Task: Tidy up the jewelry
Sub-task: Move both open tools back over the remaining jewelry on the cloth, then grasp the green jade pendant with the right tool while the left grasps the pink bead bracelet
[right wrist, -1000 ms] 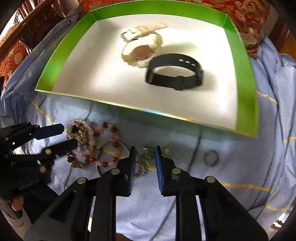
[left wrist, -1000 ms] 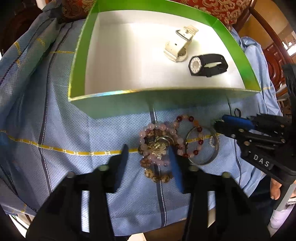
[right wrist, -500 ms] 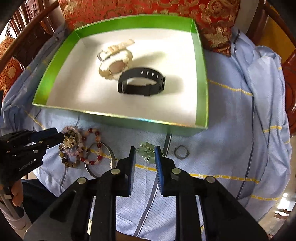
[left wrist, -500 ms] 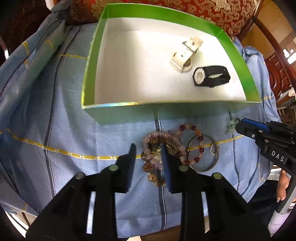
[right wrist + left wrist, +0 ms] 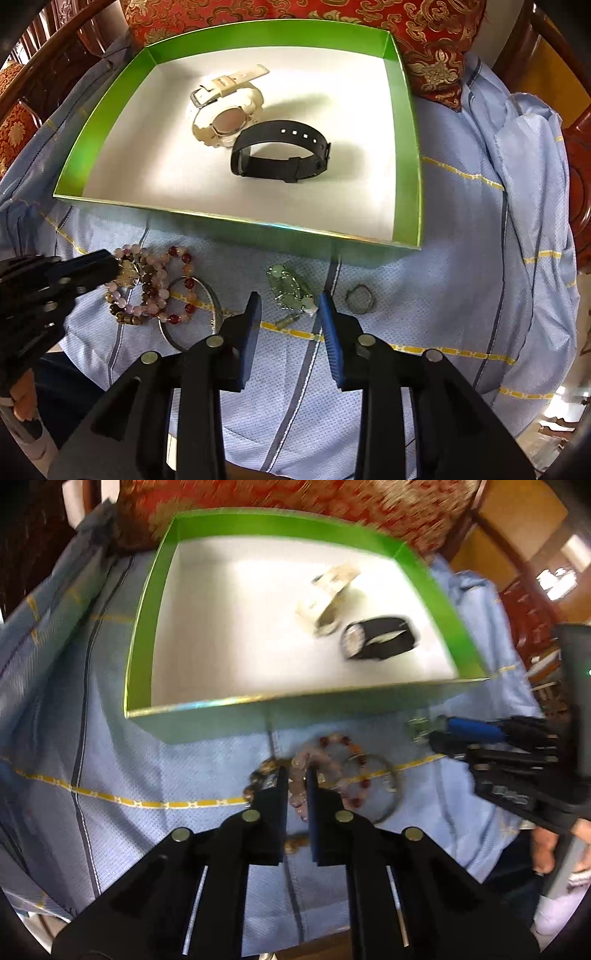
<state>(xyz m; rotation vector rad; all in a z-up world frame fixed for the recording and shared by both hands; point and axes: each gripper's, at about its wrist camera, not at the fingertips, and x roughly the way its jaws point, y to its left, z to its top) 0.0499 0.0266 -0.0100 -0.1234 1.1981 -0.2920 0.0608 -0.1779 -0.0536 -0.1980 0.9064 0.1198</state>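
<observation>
A green box (image 5: 207,707) (image 5: 221,216) holds a white watch (image 5: 225,110) and a black watch (image 5: 280,155). In front of it on the blue cloth lies a pile of bead bracelets (image 5: 332,760) (image 5: 147,288) with a silver bangle (image 5: 218,302). My left gripper (image 5: 296,775) (image 5: 107,267) is shut on the pink bead bracelet in that pile. My right gripper (image 5: 290,301) (image 5: 441,733) hovers over a pale green pendant (image 5: 290,288). Its jaws are opening, one on each side of the pendant, and the pads do not press on it.
A small metal ring (image 5: 360,299) lies on the cloth to the right of the pendant. A red and gold cushion (image 5: 424,33) sits behind the box, with dark wooden chair arms on both sides. The cloth is rumpled at the right.
My left gripper's jaws have closed from wide apart onto the pink beads. My right gripper's jaws have gone from nearly together to spread around the pendant.
</observation>
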